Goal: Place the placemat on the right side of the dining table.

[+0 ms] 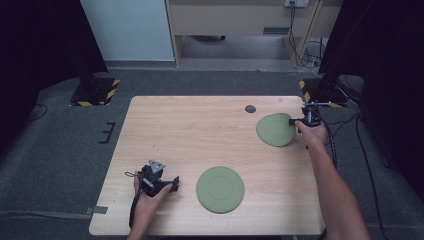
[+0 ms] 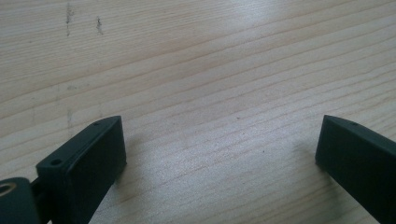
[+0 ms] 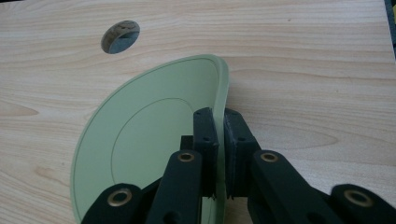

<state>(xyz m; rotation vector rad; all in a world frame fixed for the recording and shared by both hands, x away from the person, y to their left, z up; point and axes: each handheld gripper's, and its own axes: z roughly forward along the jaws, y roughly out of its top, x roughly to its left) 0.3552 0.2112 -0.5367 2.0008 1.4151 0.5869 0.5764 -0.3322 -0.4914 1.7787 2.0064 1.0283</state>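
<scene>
Two flat green plates are on the wooden table (image 1: 200,130). One green plate (image 1: 220,189) lies flat near the front middle. The other green plate (image 1: 275,130) (image 3: 140,140) is at the right, tilted, with my right gripper (image 1: 295,121) (image 3: 220,140) shut on its rim, one jaw on each side of the thin edge. My left gripper (image 1: 172,184) (image 2: 219,154) rests low at the front left, a little left of the near plate, its jaws open wide over bare wood with nothing between them.
A round cable hole (image 1: 250,108) (image 3: 120,36) sits in the tabletop just behind the held plate. The table's right edge is close to my right hand. Black stands with yellow-striped bases (image 1: 95,90) stand on the floor beyond the far corners.
</scene>
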